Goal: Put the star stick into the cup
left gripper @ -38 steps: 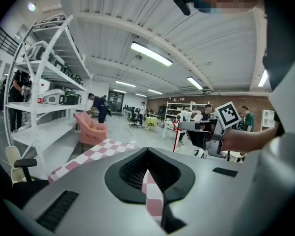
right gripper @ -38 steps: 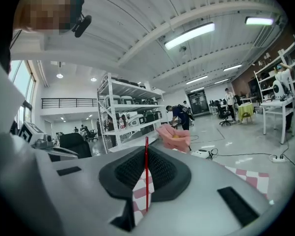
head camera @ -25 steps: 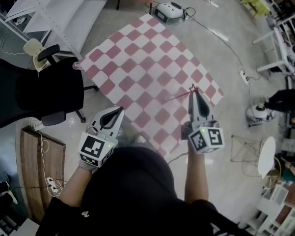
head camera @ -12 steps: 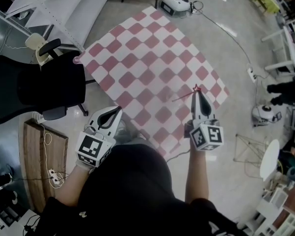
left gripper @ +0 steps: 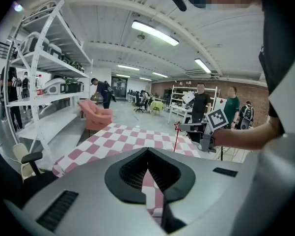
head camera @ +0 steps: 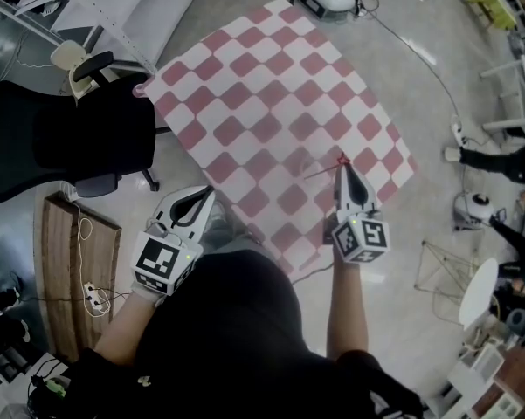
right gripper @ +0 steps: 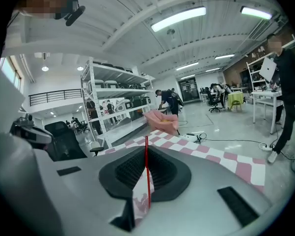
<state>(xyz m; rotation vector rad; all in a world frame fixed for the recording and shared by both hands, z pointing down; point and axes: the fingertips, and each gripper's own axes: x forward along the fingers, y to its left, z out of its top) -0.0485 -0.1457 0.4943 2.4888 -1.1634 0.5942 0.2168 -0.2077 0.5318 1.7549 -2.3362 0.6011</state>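
Gripping the thin red star stick between clamped jaws, the right hand-held gripper hangs over the checkered cloth near its right corner on the floor, while the left hand-held gripper, jaws together and empty, hovers by the cloth's near edge

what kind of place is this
Likely a big open lab or workshop hall: tall metal shelving racks, strip lights on a high ceiling, and a black office chair beside a checkered cloth spread on the polished floor.
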